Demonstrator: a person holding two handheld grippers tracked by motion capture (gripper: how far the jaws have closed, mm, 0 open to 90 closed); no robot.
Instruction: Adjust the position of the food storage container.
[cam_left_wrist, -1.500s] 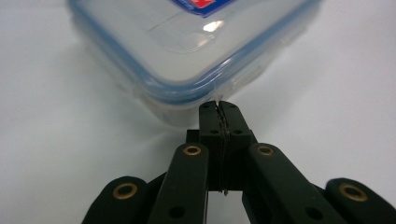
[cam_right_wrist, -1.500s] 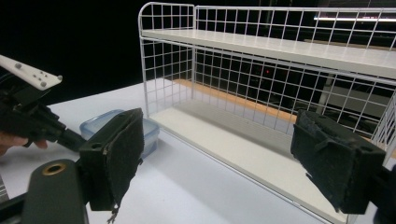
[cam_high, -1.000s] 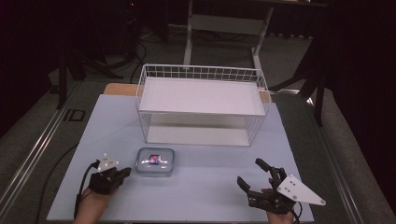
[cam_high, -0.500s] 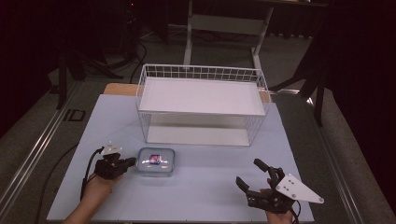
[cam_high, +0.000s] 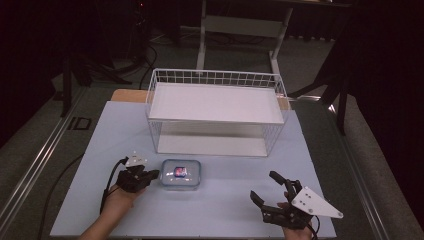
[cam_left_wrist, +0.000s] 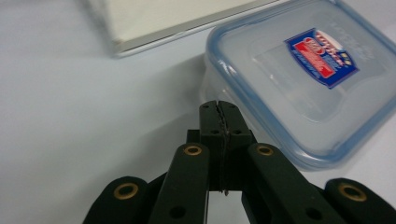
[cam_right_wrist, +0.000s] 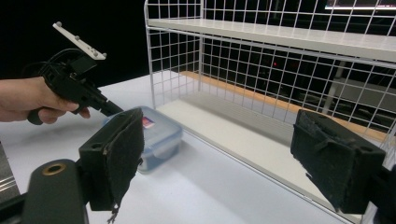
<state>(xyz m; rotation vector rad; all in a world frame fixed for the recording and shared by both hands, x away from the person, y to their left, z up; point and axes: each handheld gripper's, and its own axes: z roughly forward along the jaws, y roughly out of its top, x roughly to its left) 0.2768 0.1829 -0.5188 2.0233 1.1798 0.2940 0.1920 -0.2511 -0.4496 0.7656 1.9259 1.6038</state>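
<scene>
Two grippers | left gripper (cam_high: 150, 175) fingers closed, empty, tips at plastic box (cam_high: 181, 174) edge | right gripper (cam_high: 272, 187) fingers wide open, empty

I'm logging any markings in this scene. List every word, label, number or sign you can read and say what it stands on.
"ID": on the dark floor strip left of the table.
Blue and red sticker on the clear lidded container: print is there, but too blurred to read.
Wire rack, left gripper, right gripper: no text on them.
</scene>
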